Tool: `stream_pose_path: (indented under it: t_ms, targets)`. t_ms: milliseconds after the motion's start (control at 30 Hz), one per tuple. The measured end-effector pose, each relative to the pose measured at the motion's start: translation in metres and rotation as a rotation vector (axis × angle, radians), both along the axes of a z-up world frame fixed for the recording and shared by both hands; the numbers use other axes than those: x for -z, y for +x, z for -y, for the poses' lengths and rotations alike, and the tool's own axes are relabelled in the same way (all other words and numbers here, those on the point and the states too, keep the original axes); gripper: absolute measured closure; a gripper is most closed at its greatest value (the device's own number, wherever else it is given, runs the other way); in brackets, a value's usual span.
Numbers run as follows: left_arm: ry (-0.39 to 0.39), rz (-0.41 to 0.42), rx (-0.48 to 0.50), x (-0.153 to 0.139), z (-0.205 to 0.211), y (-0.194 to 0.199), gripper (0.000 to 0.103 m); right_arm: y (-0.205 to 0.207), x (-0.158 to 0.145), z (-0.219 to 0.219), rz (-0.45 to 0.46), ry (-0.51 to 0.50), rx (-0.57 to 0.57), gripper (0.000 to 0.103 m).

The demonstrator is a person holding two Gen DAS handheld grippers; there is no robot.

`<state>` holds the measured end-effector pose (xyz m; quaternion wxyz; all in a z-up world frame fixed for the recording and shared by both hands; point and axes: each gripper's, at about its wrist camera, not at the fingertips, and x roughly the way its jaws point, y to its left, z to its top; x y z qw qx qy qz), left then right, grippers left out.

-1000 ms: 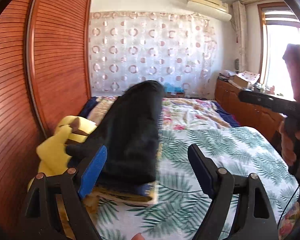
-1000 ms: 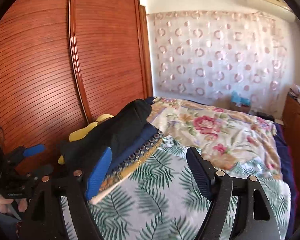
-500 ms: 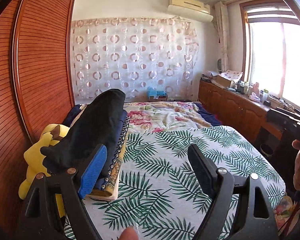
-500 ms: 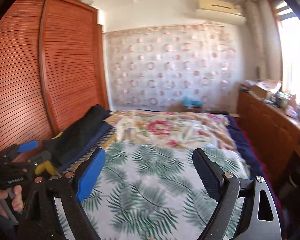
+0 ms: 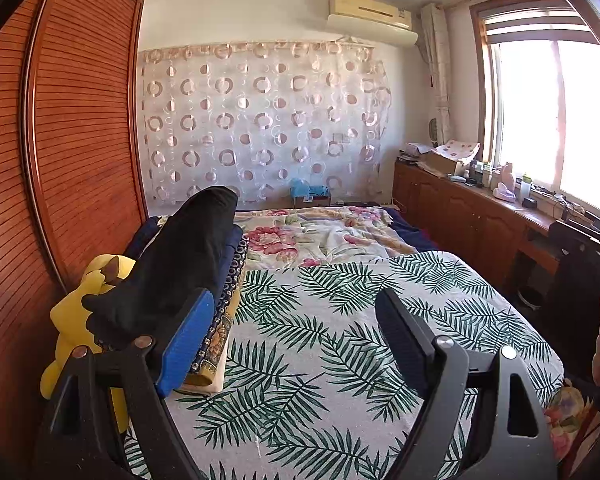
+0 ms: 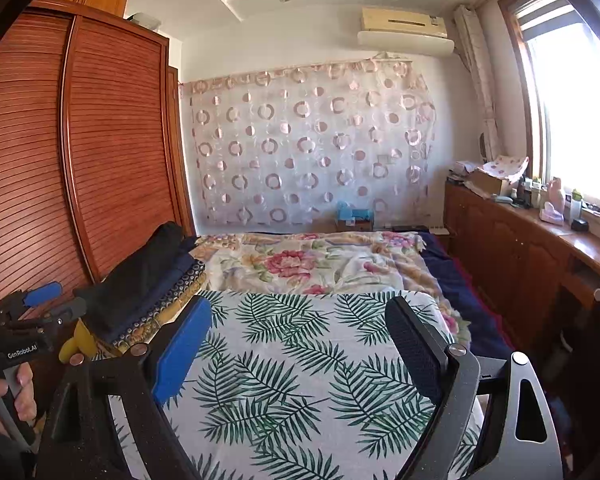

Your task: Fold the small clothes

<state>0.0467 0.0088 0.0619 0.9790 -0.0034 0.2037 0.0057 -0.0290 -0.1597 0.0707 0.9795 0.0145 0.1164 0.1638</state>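
Observation:
A folded black garment (image 5: 180,256) lies on top of a stack of folded clothes (image 5: 230,280) at the left edge of the bed, beside the wardrobe; the stack also shows in the right wrist view (image 6: 148,280). My left gripper (image 5: 290,340) is open and empty, held above the palm-leaf sheet (image 5: 340,320), just right of the stack. My right gripper (image 6: 296,344) is open and empty, above the same sheet (image 6: 292,360). The left gripper also shows at the left edge of the right wrist view (image 6: 50,300).
A yellow plush toy (image 5: 80,320) sits between the stack and the slatted wooden wardrobe (image 5: 60,160). A floral blanket (image 5: 320,236) covers the far half of the bed. A wooden cabinet (image 5: 480,220) with clutter runs under the window on the right.
Both grippers have drawn back from the stack and turned right toward the middle of the bed. The black garment stays on the stack.

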Motion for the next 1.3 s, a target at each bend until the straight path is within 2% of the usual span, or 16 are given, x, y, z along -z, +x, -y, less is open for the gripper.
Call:
stream_pose_path:
  t_ms: [333, 1300]
  targets:
    - [0.003, 0.004, 0.007, -0.002, 0.006, -0.002, 0.020, 0.016, 0.005, -0.003, -0.003, -0.005, 0.003, 0.013]
    - [0.000, 0.012, 0.010, -0.006, 0.010, -0.005, 0.020, 0.023, 0.008, 0.021, 0.006, -0.004, 0.001, 0.013]
